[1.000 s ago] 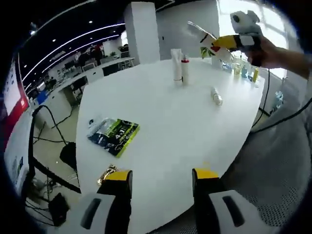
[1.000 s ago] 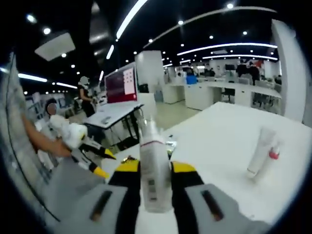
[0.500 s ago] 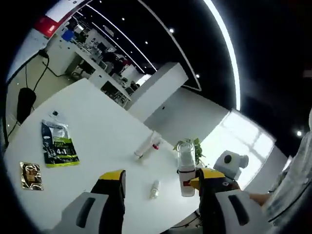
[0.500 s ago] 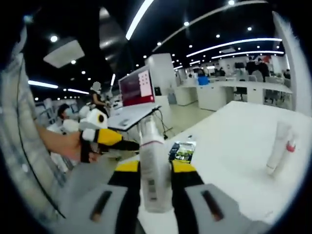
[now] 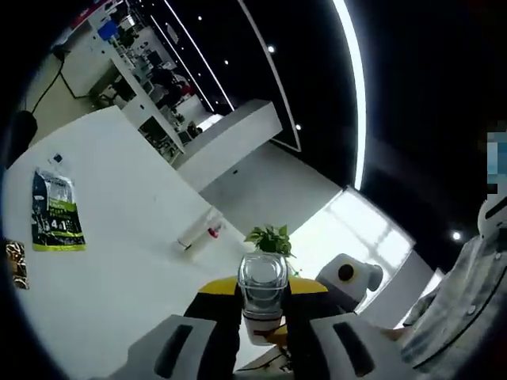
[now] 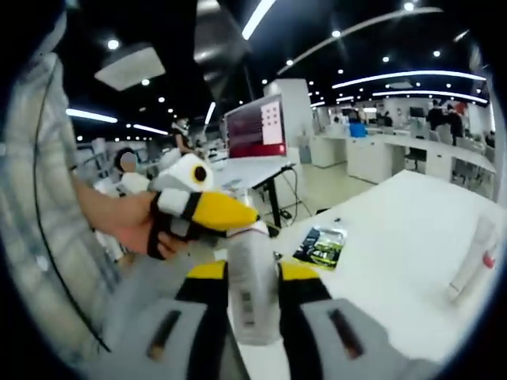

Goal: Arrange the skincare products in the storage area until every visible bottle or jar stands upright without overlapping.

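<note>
A white bottle with a clear cap (image 5: 263, 279) is held up in the air, off the table, between both grippers. My right gripper (image 6: 252, 274) is shut on the bottle's white body (image 6: 252, 297). My left gripper (image 5: 263, 294) has its yellow jaws closed against the cap end; in the right gripper view it (image 6: 219, 212) comes in from the left over the bottle's top, held by a hand (image 6: 127, 226). A white tube and a red-capped bottle (image 5: 199, 231) stand together on the white table (image 5: 119, 269), also seen far right (image 6: 474, 260).
A green sachet pack (image 5: 54, 210) (image 6: 323, 245) and a small gold packet (image 5: 14, 263) lie on the table. A potted plant (image 5: 269, 236) stands beyond it. Office desks, a red screen (image 6: 255, 127) and people fill the background.
My left gripper has swung in and closed its jaws on the bottle's cap; half a second ago it stood open beside the bottle. The right gripper keeps its hold on the bottle.
</note>
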